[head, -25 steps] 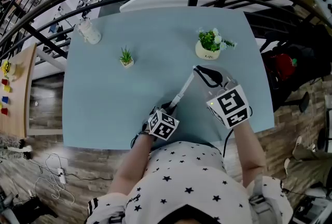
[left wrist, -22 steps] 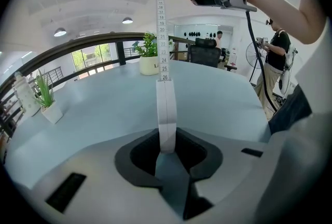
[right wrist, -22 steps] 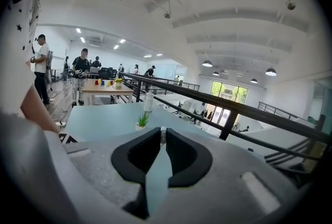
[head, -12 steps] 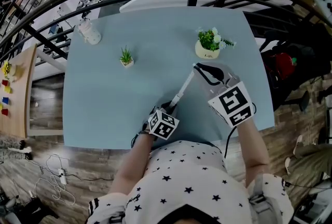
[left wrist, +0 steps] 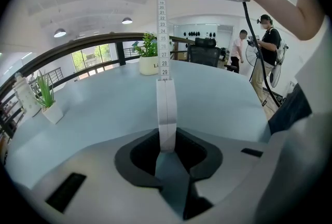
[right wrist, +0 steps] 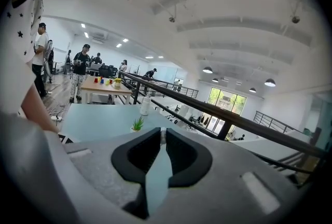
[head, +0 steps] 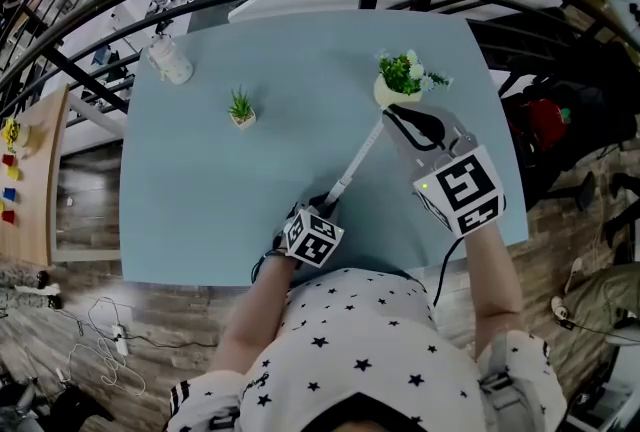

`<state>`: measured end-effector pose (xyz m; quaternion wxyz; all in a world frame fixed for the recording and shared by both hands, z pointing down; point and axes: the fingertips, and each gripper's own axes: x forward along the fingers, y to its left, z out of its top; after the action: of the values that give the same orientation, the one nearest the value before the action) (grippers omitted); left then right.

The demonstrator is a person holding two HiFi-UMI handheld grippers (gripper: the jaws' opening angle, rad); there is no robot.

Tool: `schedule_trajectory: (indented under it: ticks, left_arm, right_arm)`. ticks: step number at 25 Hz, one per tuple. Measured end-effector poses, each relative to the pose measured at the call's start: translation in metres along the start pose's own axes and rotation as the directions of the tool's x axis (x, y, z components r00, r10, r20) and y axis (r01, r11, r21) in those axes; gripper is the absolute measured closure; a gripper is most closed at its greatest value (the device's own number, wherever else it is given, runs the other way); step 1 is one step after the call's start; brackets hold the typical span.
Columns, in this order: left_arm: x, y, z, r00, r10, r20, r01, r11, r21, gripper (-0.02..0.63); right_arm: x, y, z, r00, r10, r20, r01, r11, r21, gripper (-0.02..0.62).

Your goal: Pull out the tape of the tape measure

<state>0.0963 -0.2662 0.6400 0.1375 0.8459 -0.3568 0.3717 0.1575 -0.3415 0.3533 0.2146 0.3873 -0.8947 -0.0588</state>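
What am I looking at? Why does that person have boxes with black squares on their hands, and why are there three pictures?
A person is holding a grabbing tool, called a gripper, in each hand. The cubes with black squares are part of those tools. One picture comes from a camera on the person's head, looking down at a pale blue table. The other two come from small cameras riding on each gripper, looking along its two jaws. On the table stand a small spiky plant, a flowering plant in a white pot and a white bottle. The left gripper pinches one end of a white tape. The right gripper pinches the other end, higher up, so the tape is stretched between them.
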Motion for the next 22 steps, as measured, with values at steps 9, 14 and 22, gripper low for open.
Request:
schedule_trajectory:
  ticks: [9, 14, 22]
  left_arm:
    - [-0.001, -0.001, -0.001, 1.0, -0.003, -0.004, 0.003, 1.0, 0.018, 0.523]
    - [0.001, -0.005, 0.0, 1.0, -0.006, -0.005, 0.006, 1.0, 0.03, 0.522]
    - [0.0, -0.006, -0.001, 1.0, -0.014, -0.013, 0.015, 0.999, 0.033, 0.522]
  right_arm:
    - [-0.029, -0.053, 0.029, 0.989, -0.124, 0.082, 0.121, 0.992, 0.042, 0.555]
    - [-0.045, -0.082, 0.038, 0.97, -0.215, 0.112, 0.212, 0.976, 0.04, 0.554]
    - [-0.056, -0.112, 0.04, 0.93, -0.343, 0.132, 0.337, 0.939, 0.062, 0.554]
